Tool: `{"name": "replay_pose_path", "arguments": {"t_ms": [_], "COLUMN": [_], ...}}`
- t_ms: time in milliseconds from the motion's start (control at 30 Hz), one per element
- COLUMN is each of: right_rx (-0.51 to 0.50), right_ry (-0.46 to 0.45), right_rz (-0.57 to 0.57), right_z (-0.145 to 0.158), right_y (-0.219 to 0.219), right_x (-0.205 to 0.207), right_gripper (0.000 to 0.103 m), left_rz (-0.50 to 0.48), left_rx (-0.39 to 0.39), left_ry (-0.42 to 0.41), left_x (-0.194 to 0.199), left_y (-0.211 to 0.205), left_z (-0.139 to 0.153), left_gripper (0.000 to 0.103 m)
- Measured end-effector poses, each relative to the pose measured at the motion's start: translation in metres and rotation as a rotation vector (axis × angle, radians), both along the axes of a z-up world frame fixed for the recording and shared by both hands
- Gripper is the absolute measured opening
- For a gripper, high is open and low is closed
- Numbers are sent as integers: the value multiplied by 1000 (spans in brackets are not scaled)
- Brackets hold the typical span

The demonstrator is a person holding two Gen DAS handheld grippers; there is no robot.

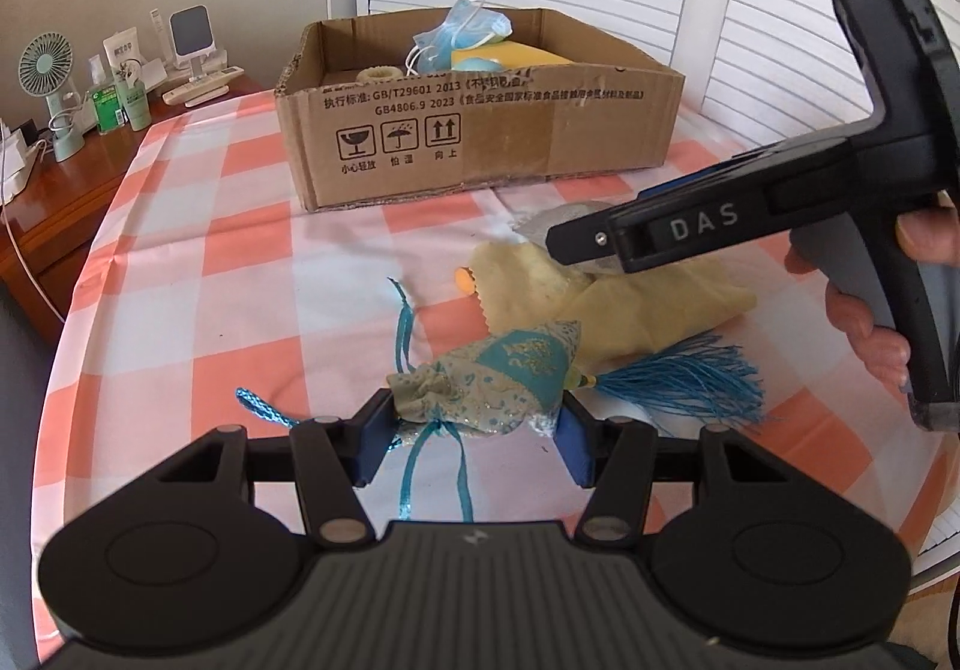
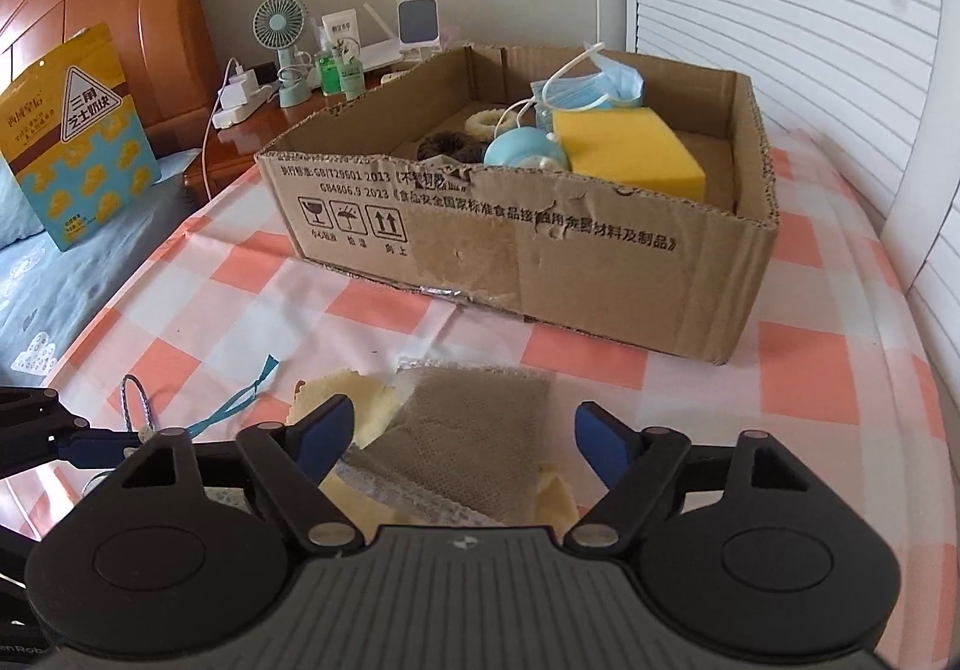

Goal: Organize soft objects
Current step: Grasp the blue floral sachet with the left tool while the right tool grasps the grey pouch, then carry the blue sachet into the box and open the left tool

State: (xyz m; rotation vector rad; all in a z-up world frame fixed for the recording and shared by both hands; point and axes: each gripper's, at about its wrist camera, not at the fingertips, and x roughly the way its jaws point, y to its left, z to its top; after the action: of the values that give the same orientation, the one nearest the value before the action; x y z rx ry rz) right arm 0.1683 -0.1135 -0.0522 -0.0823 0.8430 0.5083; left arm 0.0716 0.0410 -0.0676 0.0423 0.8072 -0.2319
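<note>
My left gripper (image 1: pixel 474 424) is shut on a teal patterned sachet (image 1: pixel 498 379) with a blue tassel (image 1: pixel 684 379) and blue ribbons, at the checked tablecloth. Behind it lie a yellow cloth (image 1: pixel 618 304) and a grey pad (image 1: pixel 558 226). My right gripper (image 2: pixel 465 436) is open, its jaws on either side of the grey pad (image 2: pixel 474 430), which lies on the yellow cloth (image 2: pixel 372 409). The cardboard box (image 2: pixel 540 250) stands beyond and holds a yellow sponge (image 2: pixel 624 151), a blue face mask (image 2: pixel 606 85), a blue round item and hair ties. The box also shows in the left wrist view (image 1: pixel 480 142).
A wooden nightstand (image 1: pixel 66 178) at the left holds a small fan (image 1: pixel 51 88), bottles and chargers. A white slatted shutter (image 1: pixel 774 28) stands behind the box. A snack bag (image 2: pixel 78 136) leans on the bed's wooden headboard.
</note>
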Motion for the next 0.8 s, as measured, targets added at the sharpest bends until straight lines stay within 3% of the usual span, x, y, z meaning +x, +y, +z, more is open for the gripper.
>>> {"name": "replay_pose_path", "arguments": {"t_ms": [100, 267, 333, 800], "right_rx": [-11, -62, -74, -86], "right_ry": [11, -9, -16, -98], "right_rz": [14, 29, 32, 52], "right_z": [-5, -4, -3, 37], "right_y": [4, 8, 8, -11], "right_x": [0, -5, -6, -30], "right_gripper": [76, 53, 50, 47], "left_rz": [1, 1, -2, -35], "left_rx": [-6, -12, -13, -11], "left_ry": [-1, 0, -1, -31], "left_x": [0, 0, 0, -7], "left_y": [1, 2, 2, 6], "left_z": [0, 0, 0, 28], "left_gripper": [55, 55, 55, 55]}}
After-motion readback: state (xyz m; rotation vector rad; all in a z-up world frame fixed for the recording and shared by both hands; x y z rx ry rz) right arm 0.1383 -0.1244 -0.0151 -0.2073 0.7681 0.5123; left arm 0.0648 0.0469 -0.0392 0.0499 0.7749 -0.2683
